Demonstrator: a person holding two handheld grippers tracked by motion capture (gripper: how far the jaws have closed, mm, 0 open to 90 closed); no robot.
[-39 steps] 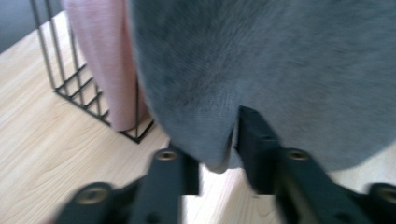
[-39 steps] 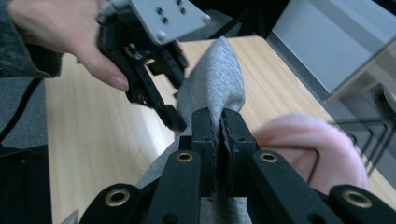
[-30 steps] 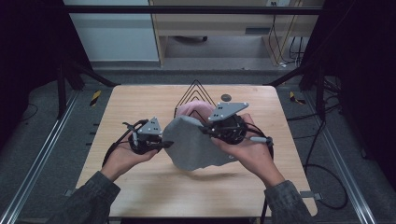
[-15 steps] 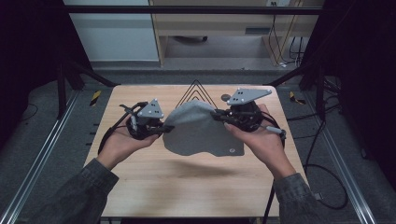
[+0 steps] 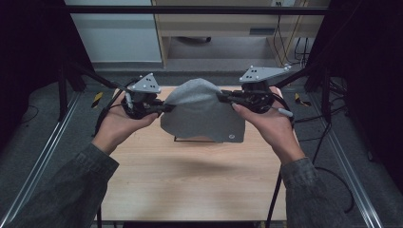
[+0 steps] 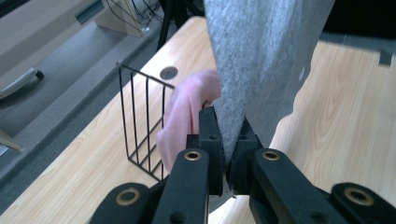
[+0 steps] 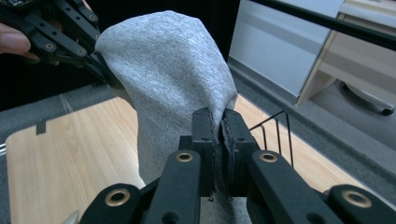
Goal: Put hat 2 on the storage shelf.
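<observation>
Holding a grey cloth up in the air above the wooden tabletop, stretched between two hands. Gripping one upper edge with the left claw, jaws pinched tight on the fabric, as seen close up in the left gripper view, where the grey cloth is rising from between the two black jaws of the left claw. Gripping the opposite edge with the right claw, jaws likewise closed hard on a fold of the grey cloth, with the right claw squeezing it between the pads and the left claw showing farther off at the cloth's other side. Bulging upward in the middle and hanging down in a loose sheet, lower edge clear of the tabletop, a small round mark near the lower right corner. Standing behind and below the cloth, a black wire rack on the tabletop, with a pink cloth draped against it.
</observation>
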